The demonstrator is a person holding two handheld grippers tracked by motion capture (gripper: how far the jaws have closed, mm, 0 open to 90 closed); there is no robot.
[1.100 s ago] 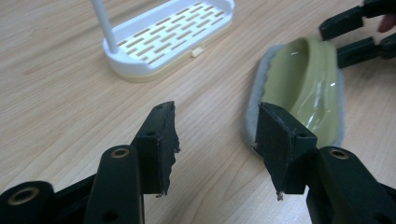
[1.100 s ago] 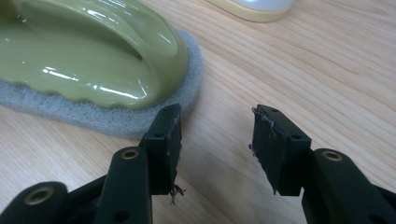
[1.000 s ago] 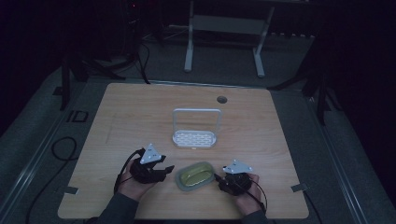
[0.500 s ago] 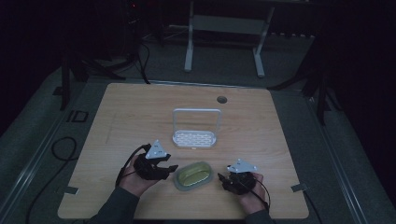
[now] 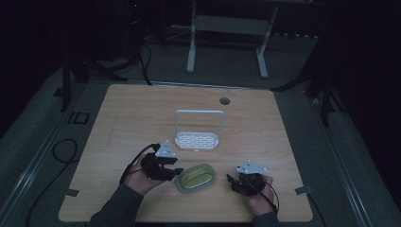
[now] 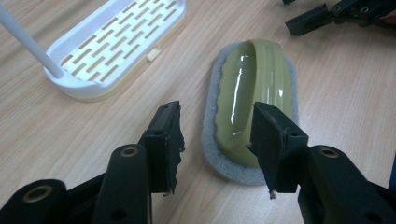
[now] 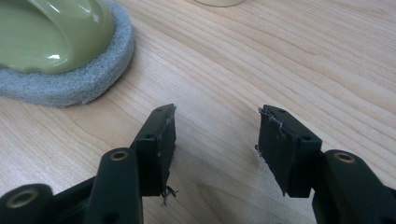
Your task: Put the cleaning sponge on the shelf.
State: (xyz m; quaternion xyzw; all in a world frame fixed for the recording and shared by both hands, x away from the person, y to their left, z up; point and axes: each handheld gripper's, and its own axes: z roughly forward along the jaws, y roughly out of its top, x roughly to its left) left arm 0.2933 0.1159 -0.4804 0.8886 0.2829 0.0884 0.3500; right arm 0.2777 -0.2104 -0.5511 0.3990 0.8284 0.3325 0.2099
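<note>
Tabletop scrubber (image 5: 196, 177) unmoved (left tongs (image 5: 176, 172) closer, right tongs (image 5: 230, 181) withdrawn).

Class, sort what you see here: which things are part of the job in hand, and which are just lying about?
Part of the job, judging by where both grippers point:
- scrubbing pad
- left gripper, open
- right gripper, open
- white rack, perhaps

Lying about:
- cable beside the table
- metal stand behind it
</note>
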